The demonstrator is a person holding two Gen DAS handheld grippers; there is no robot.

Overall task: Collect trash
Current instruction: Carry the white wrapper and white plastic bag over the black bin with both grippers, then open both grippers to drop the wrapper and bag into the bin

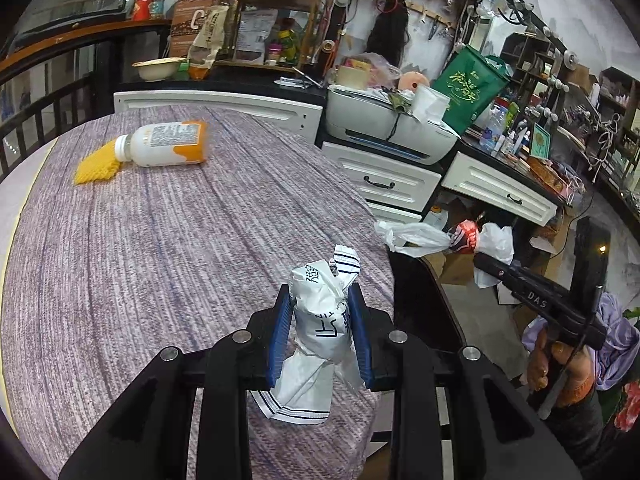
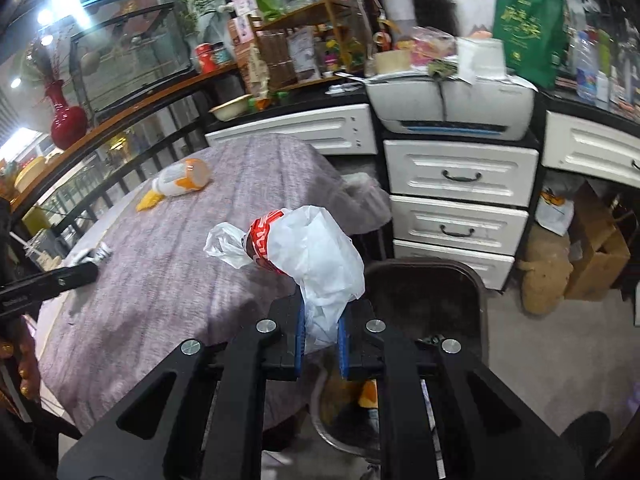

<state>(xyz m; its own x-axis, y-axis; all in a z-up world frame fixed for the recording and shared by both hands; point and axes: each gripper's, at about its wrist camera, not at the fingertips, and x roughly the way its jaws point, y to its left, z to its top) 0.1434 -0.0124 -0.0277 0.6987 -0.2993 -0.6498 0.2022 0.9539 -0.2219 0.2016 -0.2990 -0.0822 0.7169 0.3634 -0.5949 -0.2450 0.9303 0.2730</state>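
Probably a cluttered home; printer (image 1: 390, 128) on drawers (image 2: 460, 172); stocked shelves (image 1: 260, 20).

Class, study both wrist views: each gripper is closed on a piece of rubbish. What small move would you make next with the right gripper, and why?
Probably carry the right gripper a little further off the table edge before releasing. It is shut on the white plastic bag, which hangs right at the edge, with a dark chair beyond; no bin is clearly visible, so letting go now looks premature.
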